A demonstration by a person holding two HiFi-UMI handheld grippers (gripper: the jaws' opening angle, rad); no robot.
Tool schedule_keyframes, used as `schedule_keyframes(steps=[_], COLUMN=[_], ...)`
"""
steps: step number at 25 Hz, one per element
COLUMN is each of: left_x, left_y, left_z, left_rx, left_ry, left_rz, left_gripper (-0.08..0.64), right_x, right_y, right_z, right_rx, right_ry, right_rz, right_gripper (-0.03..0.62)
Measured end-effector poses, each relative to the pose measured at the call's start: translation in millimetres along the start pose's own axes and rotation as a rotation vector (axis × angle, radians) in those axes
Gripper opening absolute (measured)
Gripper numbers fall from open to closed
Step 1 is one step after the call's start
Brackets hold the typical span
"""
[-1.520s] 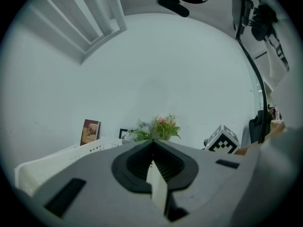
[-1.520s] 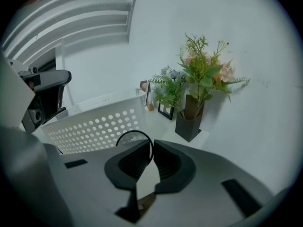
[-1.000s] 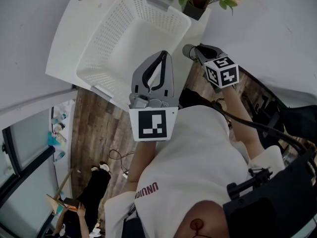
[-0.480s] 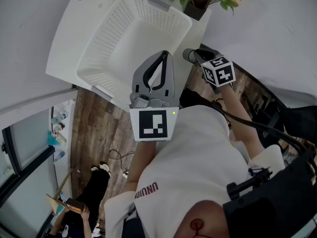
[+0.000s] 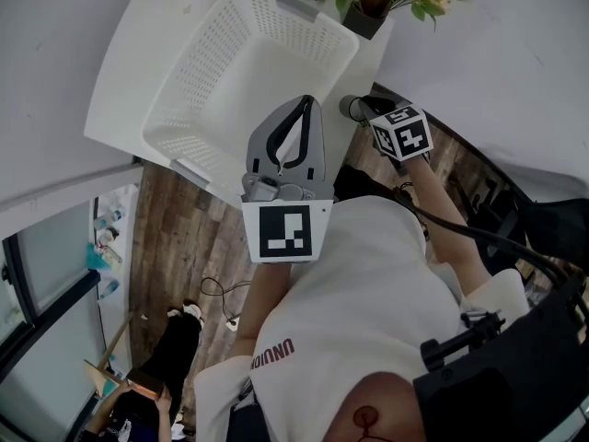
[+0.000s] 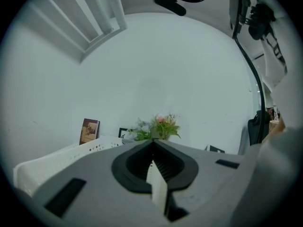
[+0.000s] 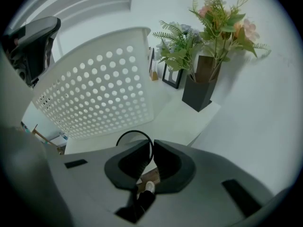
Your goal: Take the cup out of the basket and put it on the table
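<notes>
Pinches the thin dark rim of the cup (image 7: 134, 131) in the right gripper (image 7: 151, 148), jaws narrowed onto it with only the rim between them. Shows the cup (image 5: 350, 107) in the head view as a small grey round at 9 o'clock of the right gripper (image 5: 366, 109), outside the basket (image 5: 184, 109), right by the table (image 5: 120, 72) edge; cannot tell whether touching the top or held clear of it. Places the perforated white wall of the basket (image 7: 94, 98) at 10 o'clock of the cup in the right gripper view, with bare white table (image 7: 175, 122) at 1 o'clock. Sets a dark vase of flowers (image 7: 201, 86) further out at 1 o'clock, and a small black picture frame (image 7: 173, 77) just beside it at 9 o'clock.

Holds the left gripper (image 6: 152, 143) pressed together, with nothing between the jaws, aimed over the basket rim toward a pale wall. Puts the left gripper (image 5: 306, 101) at 9 o'clock of the cup in the head view, tip at the basket's near corner. Leaves the basket bare inside where seen. Frames wooden floor (image 5: 184, 238) at 6 o'clock of the table.
</notes>
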State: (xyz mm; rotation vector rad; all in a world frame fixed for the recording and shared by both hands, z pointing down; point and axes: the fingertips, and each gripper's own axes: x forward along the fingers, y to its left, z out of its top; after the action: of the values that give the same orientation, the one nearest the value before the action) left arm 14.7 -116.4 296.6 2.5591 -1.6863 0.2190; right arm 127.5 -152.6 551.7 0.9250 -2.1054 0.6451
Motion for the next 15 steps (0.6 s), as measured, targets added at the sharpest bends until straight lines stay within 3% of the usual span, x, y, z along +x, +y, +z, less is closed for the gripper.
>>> schedule_keyframes(steps=[15], left_x=[0.0], left_y=[3.9], left_z=[0.6], left_rx=[-0.008], left_ry=[-0.003], left_rz=[0.003], left_gripper=[0.012], right_x=[6.9], right_y=[5.9], right_z=[-7.0], right_rx=[-0.054], right_ry=[0.077], right_rz=[0.002], right_gripper=[0.041])
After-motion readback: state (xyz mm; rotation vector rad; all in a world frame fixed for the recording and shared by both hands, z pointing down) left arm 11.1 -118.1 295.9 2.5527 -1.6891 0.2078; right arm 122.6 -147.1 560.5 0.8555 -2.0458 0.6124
